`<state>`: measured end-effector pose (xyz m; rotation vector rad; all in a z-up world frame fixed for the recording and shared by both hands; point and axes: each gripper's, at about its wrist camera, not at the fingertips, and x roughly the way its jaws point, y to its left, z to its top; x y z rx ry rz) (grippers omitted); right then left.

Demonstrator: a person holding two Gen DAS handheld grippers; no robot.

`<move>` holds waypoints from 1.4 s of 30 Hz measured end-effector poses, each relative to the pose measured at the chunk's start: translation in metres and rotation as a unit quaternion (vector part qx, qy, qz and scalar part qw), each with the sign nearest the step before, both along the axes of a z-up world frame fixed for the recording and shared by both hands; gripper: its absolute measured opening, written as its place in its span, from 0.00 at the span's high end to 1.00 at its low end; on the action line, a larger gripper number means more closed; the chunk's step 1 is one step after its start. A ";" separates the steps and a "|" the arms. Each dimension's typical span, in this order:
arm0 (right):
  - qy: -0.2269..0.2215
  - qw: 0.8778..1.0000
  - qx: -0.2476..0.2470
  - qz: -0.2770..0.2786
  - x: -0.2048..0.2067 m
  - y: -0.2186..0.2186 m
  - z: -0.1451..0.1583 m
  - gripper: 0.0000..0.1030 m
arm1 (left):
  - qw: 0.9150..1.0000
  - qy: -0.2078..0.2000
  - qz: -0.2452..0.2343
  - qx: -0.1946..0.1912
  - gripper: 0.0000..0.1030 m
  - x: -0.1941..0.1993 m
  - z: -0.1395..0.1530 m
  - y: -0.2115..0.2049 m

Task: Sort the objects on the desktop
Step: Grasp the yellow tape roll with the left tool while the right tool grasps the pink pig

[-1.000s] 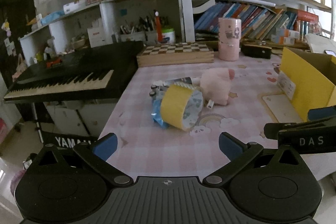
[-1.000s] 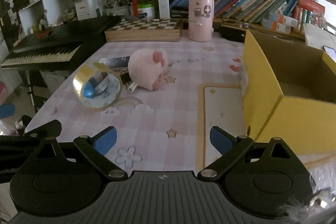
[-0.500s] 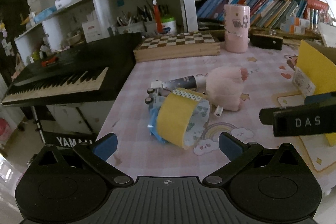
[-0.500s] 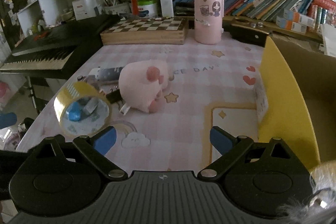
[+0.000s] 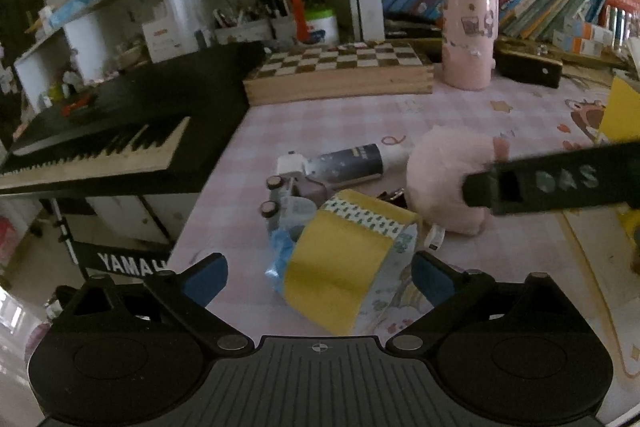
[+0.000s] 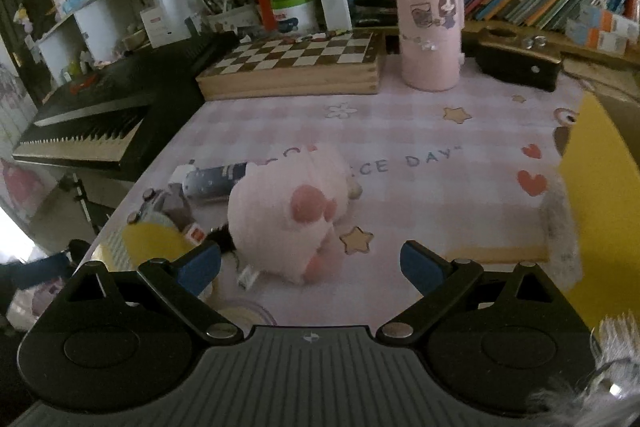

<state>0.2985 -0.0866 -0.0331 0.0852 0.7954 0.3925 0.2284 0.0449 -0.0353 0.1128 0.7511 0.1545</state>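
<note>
A yellow tape roll (image 5: 344, 259) stands on edge on the pink checked tablecloth, right in front of my open, empty left gripper (image 5: 318, 277). Behind it lie a toy car (image 5: 288, 195) and a dark tube (image 5: 352, 163). A pink plush toy (image 6: 288, 219) lies just in front of my open, empty right gripper (image 6: 310, 267); it also shows in the left wrist view (image 5: 448, 179). The tape roll (image 6: 152, 243) shows at the lower left of the right wrist view. The right gripper's black body (image 5: 552, 183) crosses the left wrist view.
An open yellow cardboard box (image 6: 600, 187) stands at the right. A wooden chessboard box (image 6: 296, 67), a pink cylindrical canister (image 6: 430, 27) and a black case (image 6: 516, 65) line the back. A black keyboard (image 5: 104, 135) adjoins the table's left edge. Bookshelves stand behind.
Both grippers have moved forward. The left has closed in on the tape roll; the right has closed in on the pink plush, and its body now crosses further into the left view.
</note>
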 end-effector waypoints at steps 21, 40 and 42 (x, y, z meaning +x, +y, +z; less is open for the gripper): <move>0.039 0.999 0.029 0.023 0.055 0.024 -0.027 0.31 | 0.998 0.044 -0.048 0.017 0.61 0.007 -0.010 -0.021; -0.031 0.999 -0.003 0.026 -0.024 -0.014 0.024 0.41 | 0.997 -0.023 -0.067 -0.035 0.62 -0.033 0.024 -0.018; -0.025 1.000 -0.002 0.019 -0.035 -0.019 0.025 0.41 | 0.996 -0.028 -0.069 -0.044 0.62 -0.040 0.030 -0.016</move>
